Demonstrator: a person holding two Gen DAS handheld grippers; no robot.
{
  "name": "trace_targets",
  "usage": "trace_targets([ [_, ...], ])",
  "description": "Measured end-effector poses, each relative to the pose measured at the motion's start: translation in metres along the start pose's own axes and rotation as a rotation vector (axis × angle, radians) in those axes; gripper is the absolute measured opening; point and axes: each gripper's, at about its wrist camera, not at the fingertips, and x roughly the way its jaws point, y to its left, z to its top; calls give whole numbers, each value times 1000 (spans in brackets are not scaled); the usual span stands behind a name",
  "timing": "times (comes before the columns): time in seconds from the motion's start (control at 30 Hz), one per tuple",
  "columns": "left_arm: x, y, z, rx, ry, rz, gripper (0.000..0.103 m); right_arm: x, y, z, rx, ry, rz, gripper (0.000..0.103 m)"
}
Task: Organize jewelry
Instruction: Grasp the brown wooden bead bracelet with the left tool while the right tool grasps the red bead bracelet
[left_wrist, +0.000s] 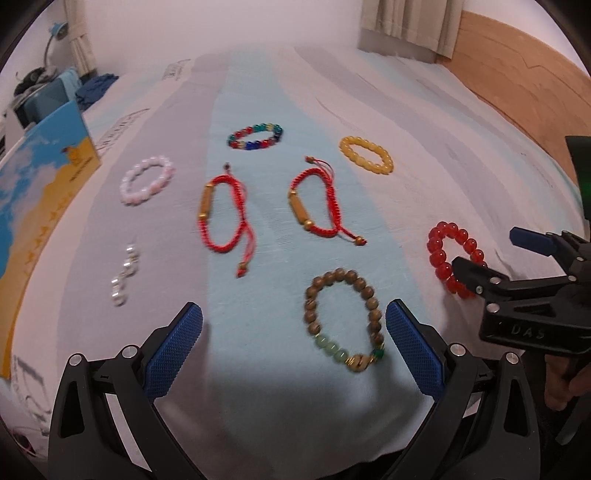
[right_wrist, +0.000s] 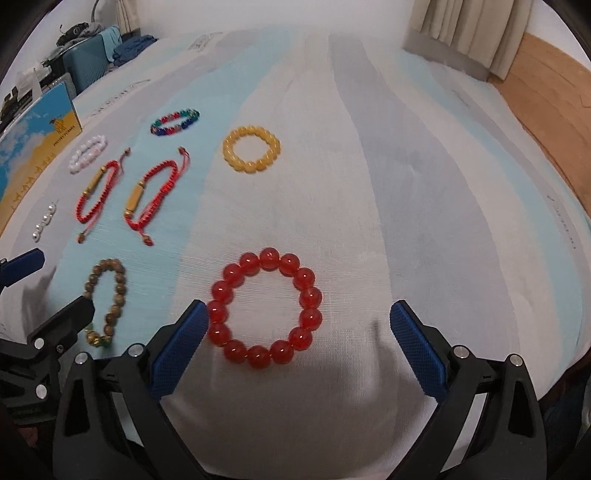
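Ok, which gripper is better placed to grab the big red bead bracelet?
Right. The red bead bracelet lies between the right gripper's open jaws; the left gripper frames the brown bracelet instead.

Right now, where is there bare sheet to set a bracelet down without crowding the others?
Most room: the sheet right of the yellow bracelet and red bead bracelet, toward the curtain side. A smaller patch lies between those two. The left is crowded: the two red cord bracelets, pink, multicolour and wooden bead bracelet.
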Motion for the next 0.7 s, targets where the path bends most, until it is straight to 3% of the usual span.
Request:
trace_targets([
  [0.2, 24, -7, 1, 6, 35, -6, 97, 10, 0, 3, -5, 8, 37, 94],
  [0.4, 31, -10, 0, 29, 17, 12, 97, 17, -3, 2, 9, 20, 66, 93],
  [0.57, 32, -11, -4, 28, 1, 19, 94, 20, 1, -1, -8, 30, 84, 83],
  [0.7, 27, -12, -6, 31, -4, 14, 84, 19, 1, -2, 0, 32, 108, 72],
])
